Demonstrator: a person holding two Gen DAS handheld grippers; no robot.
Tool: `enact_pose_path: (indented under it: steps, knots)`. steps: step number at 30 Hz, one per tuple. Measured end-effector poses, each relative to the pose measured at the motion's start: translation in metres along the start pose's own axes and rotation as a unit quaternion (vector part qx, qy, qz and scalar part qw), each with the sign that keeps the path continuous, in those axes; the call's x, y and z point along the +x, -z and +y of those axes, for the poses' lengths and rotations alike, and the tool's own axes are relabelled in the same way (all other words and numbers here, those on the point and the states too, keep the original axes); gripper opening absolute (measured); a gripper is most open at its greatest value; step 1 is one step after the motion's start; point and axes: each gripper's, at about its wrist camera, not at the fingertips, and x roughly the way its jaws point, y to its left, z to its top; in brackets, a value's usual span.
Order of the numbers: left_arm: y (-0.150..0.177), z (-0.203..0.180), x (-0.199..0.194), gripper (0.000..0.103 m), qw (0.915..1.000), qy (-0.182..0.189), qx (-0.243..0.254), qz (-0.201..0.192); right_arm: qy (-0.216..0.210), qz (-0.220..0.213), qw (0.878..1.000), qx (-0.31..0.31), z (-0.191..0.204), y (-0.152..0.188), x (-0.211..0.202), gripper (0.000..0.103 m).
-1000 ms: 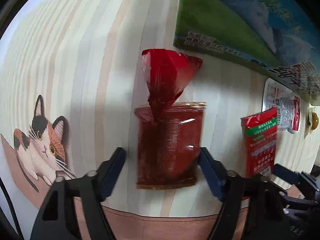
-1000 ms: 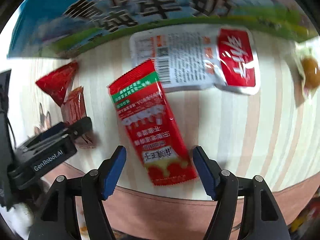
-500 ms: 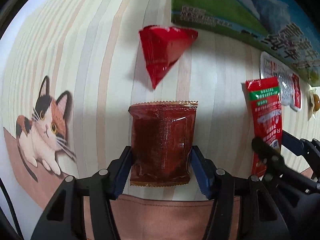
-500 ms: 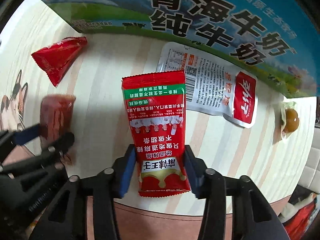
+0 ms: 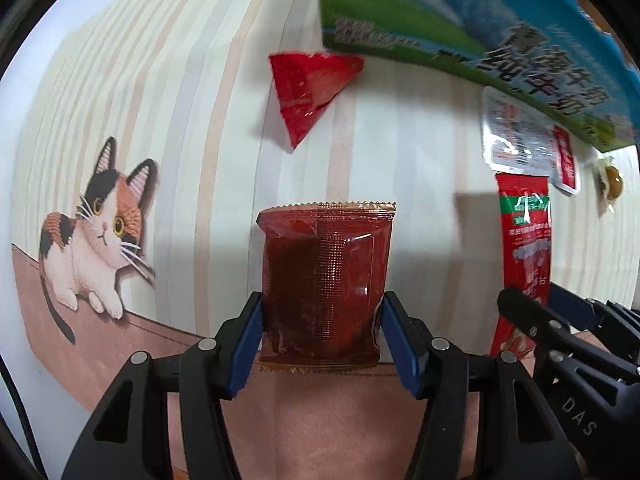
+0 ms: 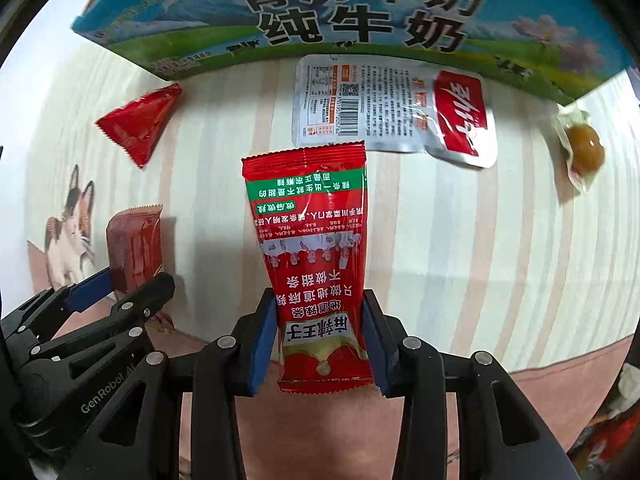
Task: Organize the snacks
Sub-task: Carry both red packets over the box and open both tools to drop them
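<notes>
- The table point(image 5: 192, 80) has a striped cloth with a printed cat point(image 5: 96, 224) at the left, seen from above by both cameras.
- The milk box point(image 6: 360, 12) lies along the far edge of the table, bigger than all the snacks.
- The left gripper point(image 5: 322, 334) points straight down. Its blue pads are clamped on the two sides of the brown packet point(image 5: 326, 284), which hangs above the cloth. One second ago this packet lay flat with the pads wide apart beside it; half a second ago the pads had already closed on it.
- The right gripper point(image 6: 320, 340) points steeply down, just beside the left one. Its pads squeeze the lower end of the red sachet point(image 6: 316, 256), and the sachet is pinched narrower there. One second ago the sachet lay tilted on the table between open pads; now it is straight and held.
- The silver pouch point(image 6: 396, 112) lies flat just in front of the box, as before.
- The red triangle point(image 5: 310, 92) lies near the box corner. One second ago it overlapped the brown packet; now they are apart.
- The wrapped egg point(image 6: 582, 148) lies at the far right.
</notes>
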Motion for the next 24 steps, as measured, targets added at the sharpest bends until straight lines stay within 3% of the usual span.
enact_pose_path:
  steps: [15,17,18,24]
  knots:
    - [0.013,-0.041,-0.081,0.055,0.9975,0.027,0.028,-0.06,-0.034,-0.048,0.998,0.002,-0.018,0.032,-0.097,0.042]
    - [0.002,-0.04,-0.093,0.055,0.9969,0.033,0.03,-0.066,-0.043,-0.054,0.998,0.008,-0.019,0.036,-0.103,0.042]
    - [-0.004,-0.039,-0.098,0.055,0.9965,0.037,0.031,-0.069,-0.039,-0.036,0.999,0.003,-0.016,0.038,-0.107,0.042]
    - [-0.012,-0.043,-0.138,0.055,0.9927,0.065,0.036,-0.094,-0.068,-0.068,0.995,0.013,-0.027,0.046,-0.157,0.042]
